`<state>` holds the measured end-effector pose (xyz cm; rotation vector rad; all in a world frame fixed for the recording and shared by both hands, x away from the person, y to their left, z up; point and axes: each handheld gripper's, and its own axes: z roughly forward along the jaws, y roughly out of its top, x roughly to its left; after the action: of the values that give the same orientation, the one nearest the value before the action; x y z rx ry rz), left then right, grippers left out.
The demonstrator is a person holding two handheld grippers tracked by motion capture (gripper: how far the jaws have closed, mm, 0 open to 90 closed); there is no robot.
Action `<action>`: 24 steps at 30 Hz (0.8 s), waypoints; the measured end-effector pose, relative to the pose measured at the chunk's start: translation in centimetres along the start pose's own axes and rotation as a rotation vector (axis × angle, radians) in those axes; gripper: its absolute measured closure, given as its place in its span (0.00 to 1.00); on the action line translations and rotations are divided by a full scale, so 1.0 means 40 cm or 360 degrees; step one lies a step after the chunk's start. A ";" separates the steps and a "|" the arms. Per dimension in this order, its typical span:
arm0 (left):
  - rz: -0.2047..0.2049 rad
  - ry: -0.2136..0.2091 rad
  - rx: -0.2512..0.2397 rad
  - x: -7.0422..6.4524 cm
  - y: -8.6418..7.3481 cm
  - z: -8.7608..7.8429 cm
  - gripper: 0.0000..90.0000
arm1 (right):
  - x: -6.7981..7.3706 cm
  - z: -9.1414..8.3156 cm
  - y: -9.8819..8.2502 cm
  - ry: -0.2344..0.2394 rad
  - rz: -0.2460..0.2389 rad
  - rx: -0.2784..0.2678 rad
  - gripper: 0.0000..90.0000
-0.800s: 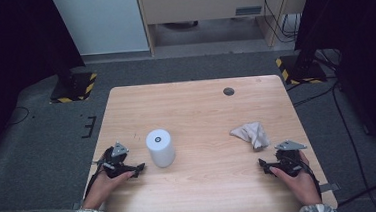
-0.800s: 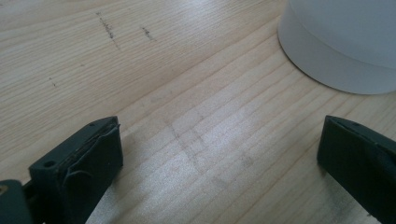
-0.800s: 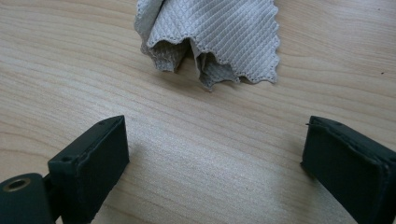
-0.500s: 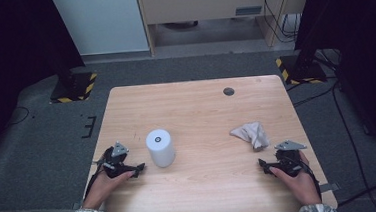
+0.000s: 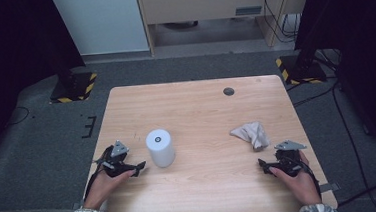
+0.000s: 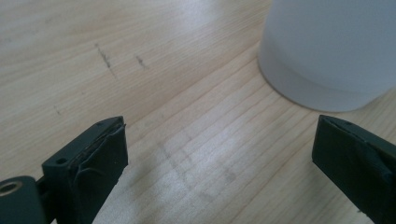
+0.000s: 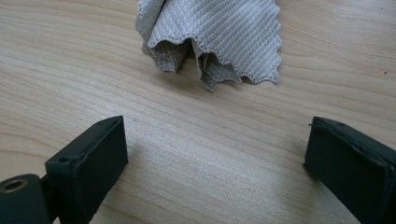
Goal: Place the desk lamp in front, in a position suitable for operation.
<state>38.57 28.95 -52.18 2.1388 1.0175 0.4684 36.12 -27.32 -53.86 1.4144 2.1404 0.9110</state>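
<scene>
Right now both grippers rest wide open and empty: left gripper (image 5: 141,166) sits just left of the upright white cylinder (image 5: 160,147), right gripper (image 5: 261,165) below the crumpled grey cloth (image 5: 251,133).

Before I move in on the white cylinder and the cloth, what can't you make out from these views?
- White cylinder: left gripper view, top and right side cut off by the frame edges.
- Cloth: right gripper view, upper part cut off; folds hide its underside.
- Dark round spot: high view, too small to identify.
</scene>
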 end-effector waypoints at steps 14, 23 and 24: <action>0.0149 -0.0177 -0.0150 -0.104 0.074 -0.031 0.02 | 0.001 0.000 0.000 0.0010 -0.0020 -0.0003 0.07; 0.0172 -0.0158 -0.0231 -0.135 0.105 -0.030 0.02 | 0.003 0.001 0.000 0.0014 -0.0020 -0.0001 0.06; 0.0164 -0.0156 -0.0235 -0.134 0.106 -0.029 0.02 | 0.003 0.000 0.000 0.0018 -0.0021 0.0001 0.06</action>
<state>36.76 23.42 -48.38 2.0670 0.7969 0.4682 36.09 -27.19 -53.87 1.3967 2.1559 0.9160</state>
